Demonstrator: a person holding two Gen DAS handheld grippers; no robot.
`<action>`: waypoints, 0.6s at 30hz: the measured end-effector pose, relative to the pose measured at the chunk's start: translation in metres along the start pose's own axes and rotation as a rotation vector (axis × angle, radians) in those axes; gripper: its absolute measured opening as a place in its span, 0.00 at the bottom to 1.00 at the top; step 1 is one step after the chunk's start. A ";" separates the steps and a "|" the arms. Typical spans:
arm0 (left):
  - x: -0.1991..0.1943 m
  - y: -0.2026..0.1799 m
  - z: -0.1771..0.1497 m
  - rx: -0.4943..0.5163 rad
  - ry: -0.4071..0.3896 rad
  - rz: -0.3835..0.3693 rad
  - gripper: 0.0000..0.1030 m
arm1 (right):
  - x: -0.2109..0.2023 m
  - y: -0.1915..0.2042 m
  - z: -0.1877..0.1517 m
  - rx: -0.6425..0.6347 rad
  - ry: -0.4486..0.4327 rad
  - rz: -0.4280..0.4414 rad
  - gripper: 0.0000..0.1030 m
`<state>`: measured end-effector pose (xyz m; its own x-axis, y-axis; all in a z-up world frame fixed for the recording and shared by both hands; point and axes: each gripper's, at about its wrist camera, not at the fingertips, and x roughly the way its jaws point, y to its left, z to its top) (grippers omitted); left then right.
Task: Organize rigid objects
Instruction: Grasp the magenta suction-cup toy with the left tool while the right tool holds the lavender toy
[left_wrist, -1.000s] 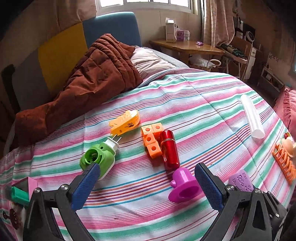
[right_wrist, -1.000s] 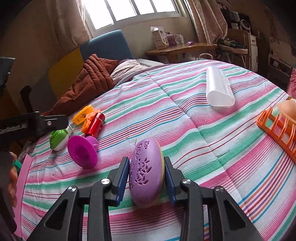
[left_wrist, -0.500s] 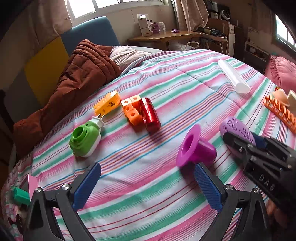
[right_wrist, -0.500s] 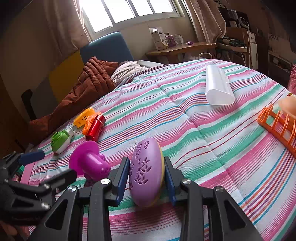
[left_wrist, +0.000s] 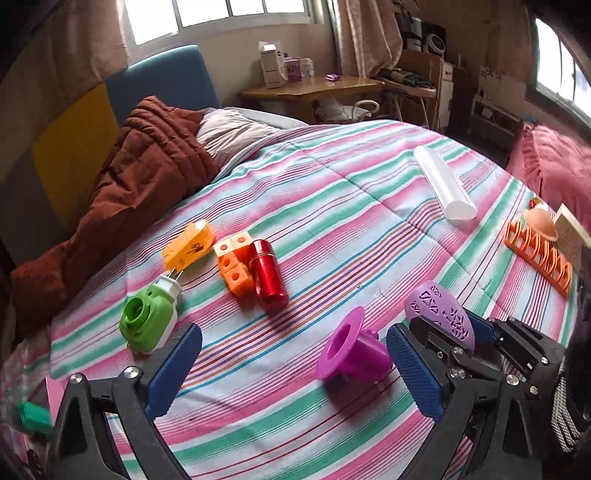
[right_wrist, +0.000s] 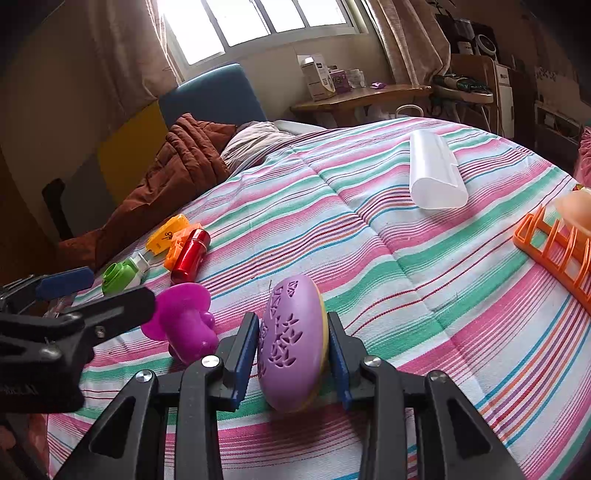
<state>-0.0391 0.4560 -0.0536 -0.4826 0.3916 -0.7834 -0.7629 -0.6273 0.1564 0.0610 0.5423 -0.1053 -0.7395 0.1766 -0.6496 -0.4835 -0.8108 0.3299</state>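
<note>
Your right gripper (right_wrist: 291, 345) had its jaws clamped on the purple oval case (right_wrist: 293, 343), held on edge just above the striped bedspread (right_wrist: 406, 295), while your left gripper (left_wrist: 295, 373) stood with jaws wide open and nothing between them — the magenta funnel-shaped piece (left_wrist: 351, 354) lay on its side just ahead, nearer the right-hand jaw. The risk I saw was in that offset: close from there and one jaw would likely meet the flared rim first and roll the piece away across the soft bedding. The two grippers were also close together, so a sideways correction could knock the case — its rounded, smooth sides might slip in a narrow pinch.
</note>
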 end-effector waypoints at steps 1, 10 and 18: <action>0.006 -0.004 0.002 0.021 0.020 -0.006 0.98 | 0.000 0.000 0.000 0.000 0.000 0.000 0.35; 0.027 0.075 -0.005 -0.277 0.106 0.008 0.94 | -0.001 -0.002 0.000 0.010 -0.003 0.005 0.35; 0.033 0.107 -0.056 -0.383 0.152 -0.001 0.94 | -0.001 -0.002 0.000 0.011 -0.003 0.006 0.35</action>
<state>-0.1122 0.3642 -0.0969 -0.3909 0.3067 -0.8678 -0.5346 -0.8431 -0.0571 0.0626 0.5434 -0.1058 -0.7436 0.1737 -0.6456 -0.4842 -0.8058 0.3409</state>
